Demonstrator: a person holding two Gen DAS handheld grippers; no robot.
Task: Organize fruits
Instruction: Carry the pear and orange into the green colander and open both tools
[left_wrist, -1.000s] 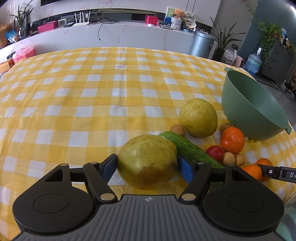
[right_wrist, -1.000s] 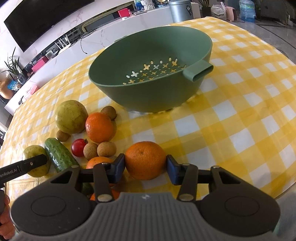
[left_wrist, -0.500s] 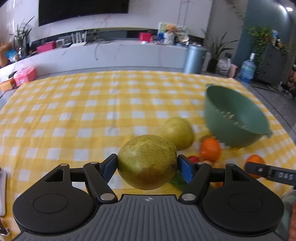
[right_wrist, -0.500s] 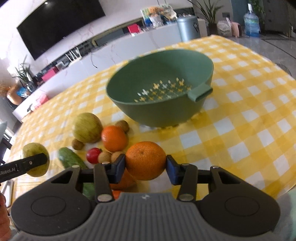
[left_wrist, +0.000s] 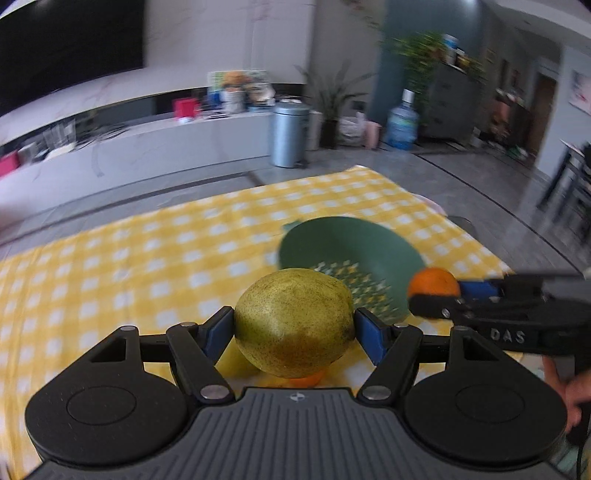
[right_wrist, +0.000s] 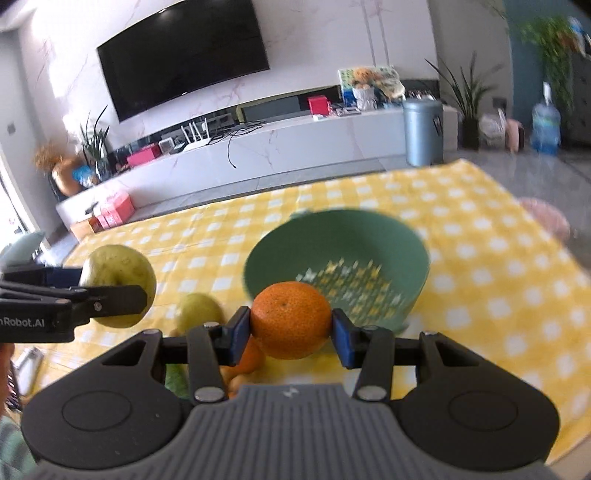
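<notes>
My left gripper (left_wrist: 294, 328) clamps a yellow-green pear (left_wrist: 294, 322) between its blue pads, lifted above the checked cloth (left_wrist: 147, 258). My right gripper (right_wrist: 291, 326) clamps an orange (right_wrist: 290, 319) the same way. Both hang in front of the green colander (right_wrist: 343, 243), which sits on the cloth with nothing in it. A second pear (right_wrist: 199, 312) lies on the cloth to the colander's left, with more fruit half hidden below my right pads.

The right gripper (left_wrist: 436, 295) reads "DAS"; the left gripper (right_wrist: 114, 295), apparently, "nRobot.AI".
</notes>
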